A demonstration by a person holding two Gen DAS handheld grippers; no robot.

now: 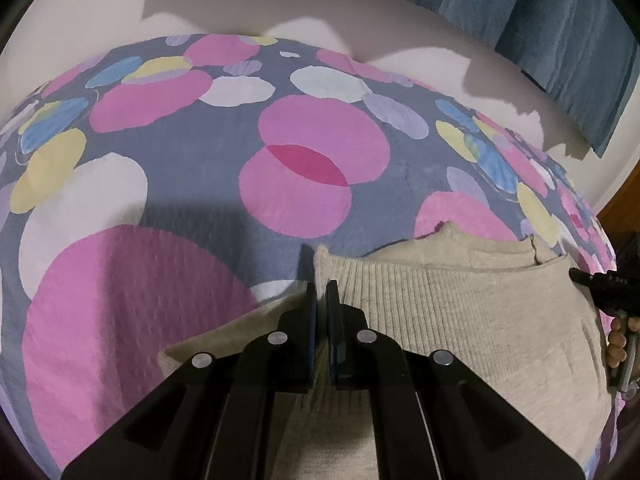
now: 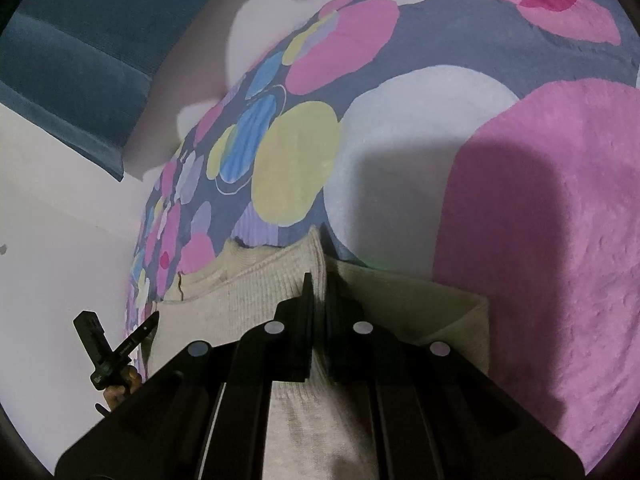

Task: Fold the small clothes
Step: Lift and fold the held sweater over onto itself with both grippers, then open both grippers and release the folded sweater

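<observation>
Your left hand-held gripper (image 1: 321,286) is clenched on the ribbed edge of a beige sweater (image 1: 460,312), which lies partly folded on a bed (image 1: 168,184) with a bedspread of coloured circles. Your right hand-held gripper (image 2: 318,280) is clenched on another edge of the sweater. A white wall (image 1: 240,8) and blue curtain (image 1: 560,32) stand behind the bed.

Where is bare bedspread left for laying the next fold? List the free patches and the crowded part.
Free: the wide stretch of the patterned bedspread beyond the beige knit sweater, up to the white wall. Also free is the big pink circle beside the sweater's folded edge.

Crowded: the near strip, where the left tool and right tool are both shut on the sweater.
</observation>
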